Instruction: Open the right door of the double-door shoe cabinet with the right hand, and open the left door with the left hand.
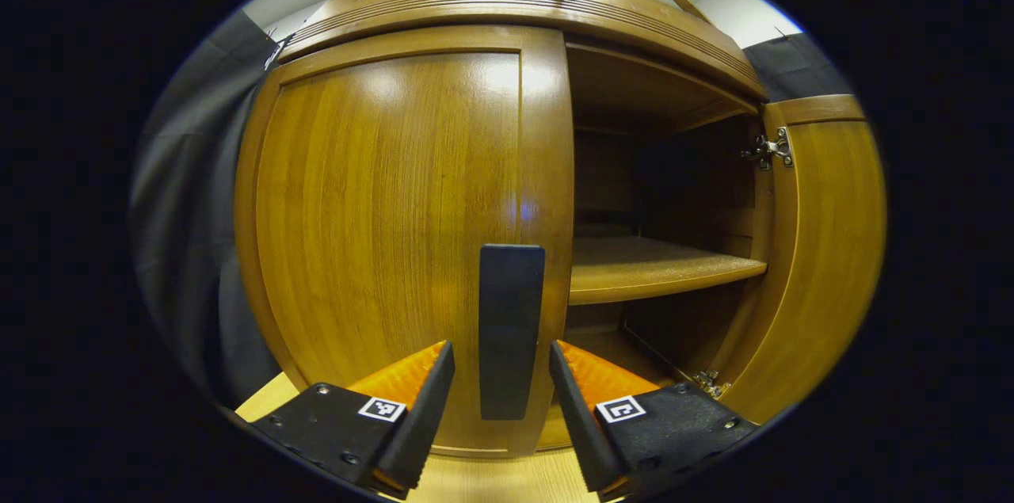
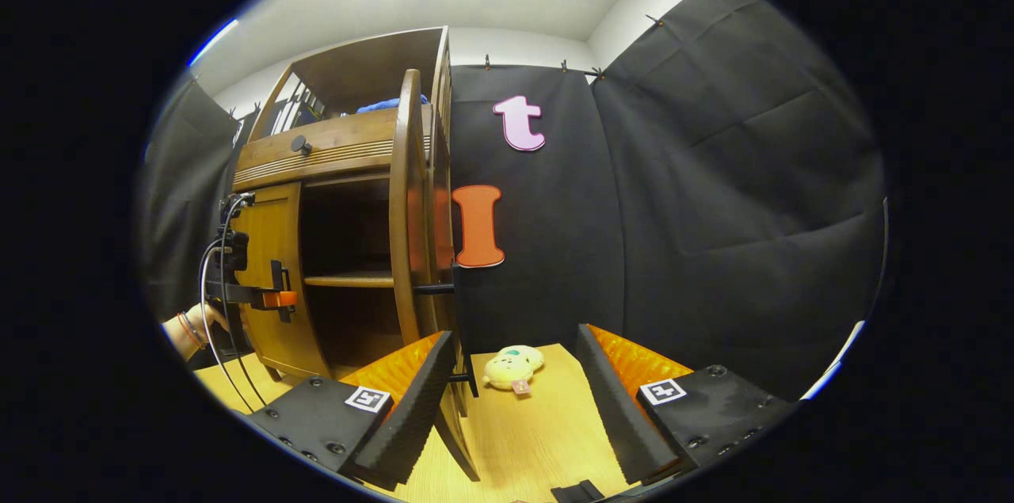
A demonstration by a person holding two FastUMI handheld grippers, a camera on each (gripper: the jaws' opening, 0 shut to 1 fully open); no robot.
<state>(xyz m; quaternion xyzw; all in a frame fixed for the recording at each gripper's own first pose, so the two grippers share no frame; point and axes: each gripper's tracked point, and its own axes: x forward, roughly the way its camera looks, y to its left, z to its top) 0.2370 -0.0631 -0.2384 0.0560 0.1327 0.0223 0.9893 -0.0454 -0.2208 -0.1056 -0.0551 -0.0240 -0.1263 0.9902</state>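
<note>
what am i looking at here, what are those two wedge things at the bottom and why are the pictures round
Each round picture comes from a fisheye camera riding on a hand-held gripper; a person carries one in each hand. The wedges at the bottom are that gripper's own two fingers.

The left gripper view faces a wooden shoe cabinet. The left gripper has its jaws open either side of the handle of the left door, which is closed. The right door is swung open, showing a shelf.

The right gripper view looks from the side. The right gripper is open and holds nothing. Past it a plush toy lies on the table. The left gripper and a hand show at the cabinet.
</note>
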